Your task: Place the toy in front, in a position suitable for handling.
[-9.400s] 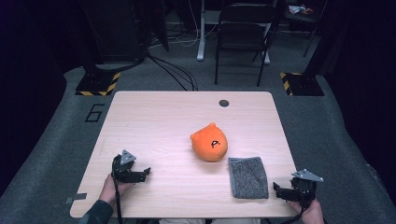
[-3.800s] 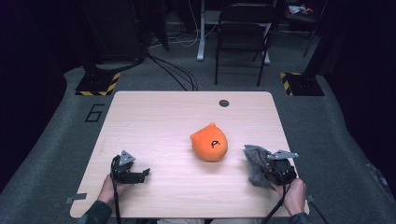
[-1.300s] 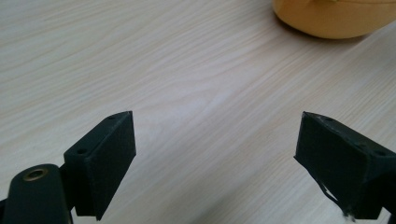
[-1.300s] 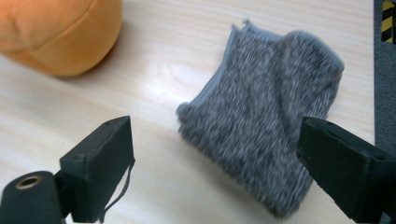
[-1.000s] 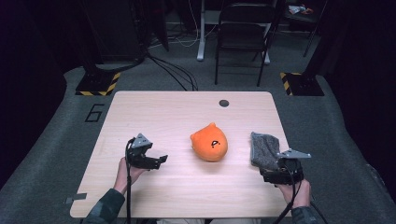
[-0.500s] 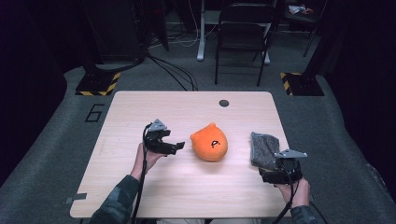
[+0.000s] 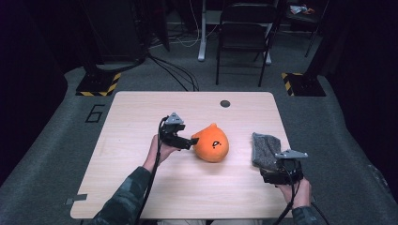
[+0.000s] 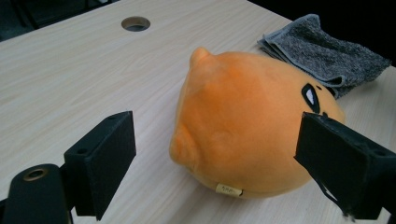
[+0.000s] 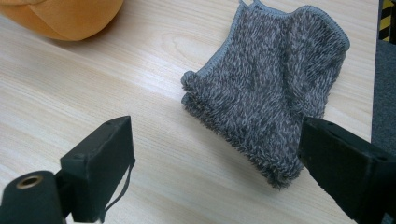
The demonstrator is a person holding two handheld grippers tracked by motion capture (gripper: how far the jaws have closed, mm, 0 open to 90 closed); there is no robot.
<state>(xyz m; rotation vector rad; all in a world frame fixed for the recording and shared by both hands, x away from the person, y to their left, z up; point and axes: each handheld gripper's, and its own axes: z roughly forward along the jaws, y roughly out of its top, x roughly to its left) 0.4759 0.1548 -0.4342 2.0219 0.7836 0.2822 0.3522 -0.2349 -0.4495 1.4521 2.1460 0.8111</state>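
High view, bench: a pale wood-grain bench (image 7: 141, 187) with a round cable hole (image 7: 225, 103) near its far edge.
High view, toy: a round orange plush toy with small black eyes (image 7: 212, 143) lies near the middle of the bench.
High view, left hand-held gripper: the left hand-held gripper (image 7: 191, 140) sits just left of the toy, its tips right at the toy's left side; whether they touch it cannot be told here.
High view, cloth: a folded grey terry cloth (image 7: 265, 149) lies right of the toy, well apart from it.
High view, right hand-held gripper: the right hand-held gripper (image 7: 277, 174) is at the near end of the cloth, close to the bench's near right edge.
Left gripper view: the jaws stand wide apart with the orange toy (image 8: 252, 126) ahead of them, between their lines but clear of both pads. The grey cloth (image 8: 322, 51) lies beyond the toy.
Right gripper view: the jaws stand wide apart and grip nothing. The grey cloth (image 9: 275, 98) lies flat on the bench ahead; its near right corner reaches up to the right jaw. An edge of the orange toy (image 9: 65, 16) shows at the far left.
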